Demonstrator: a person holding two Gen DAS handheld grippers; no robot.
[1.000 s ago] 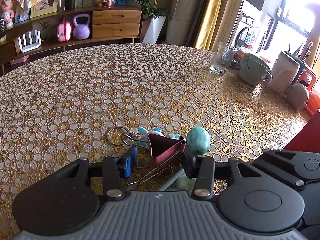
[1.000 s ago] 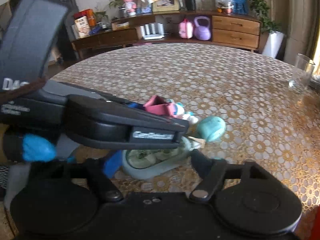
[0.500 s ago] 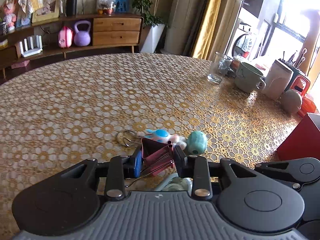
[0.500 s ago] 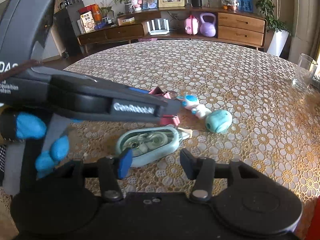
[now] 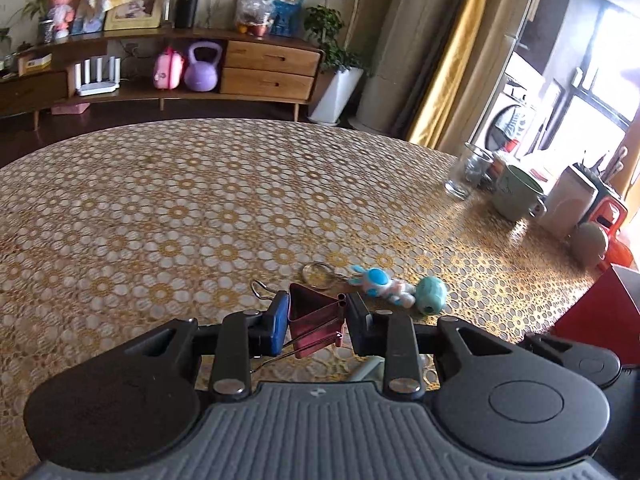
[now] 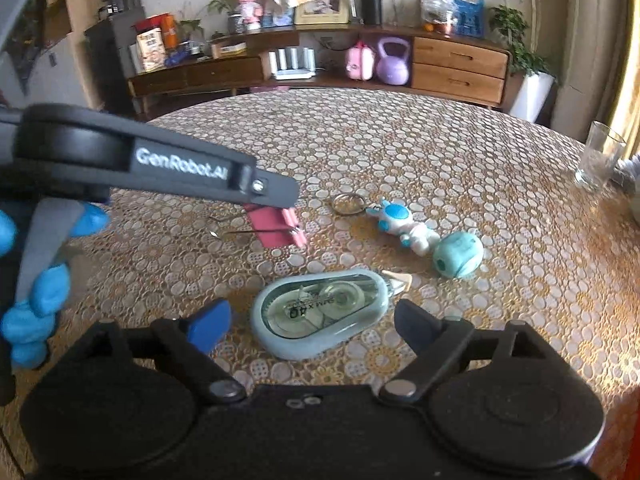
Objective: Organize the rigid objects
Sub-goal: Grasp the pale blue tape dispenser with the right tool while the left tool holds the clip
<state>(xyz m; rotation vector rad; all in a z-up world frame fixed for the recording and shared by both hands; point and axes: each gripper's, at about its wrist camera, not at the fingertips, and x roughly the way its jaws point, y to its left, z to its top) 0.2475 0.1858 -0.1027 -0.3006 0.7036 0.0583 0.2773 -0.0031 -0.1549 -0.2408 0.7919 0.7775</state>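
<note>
Our left hand-held gripper [image 5: 316,322] is clamped on a pink clip [image 5: 314,326] and raised off the surface, while our right hand-held gripper [image 6: 310,320] hangs low, fingers spread wide.

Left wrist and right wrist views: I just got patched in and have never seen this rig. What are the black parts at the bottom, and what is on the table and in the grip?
No robot arm here: a person holds a two-finger gripper in each hand, each with a fisheye camera looking along its fingers. The black parts are the grippers' own bodies.

In the left wrist view, the left gripper is shut on a pink binder clip.

In the right wrist view, the right gripper is open and holds nothing; a correction tape dispenser lies on the patterned table between its fingers. Beyond lie a rabbit keychain and a teal turtle-like toy, with a drinking glass at the far right.
</note>
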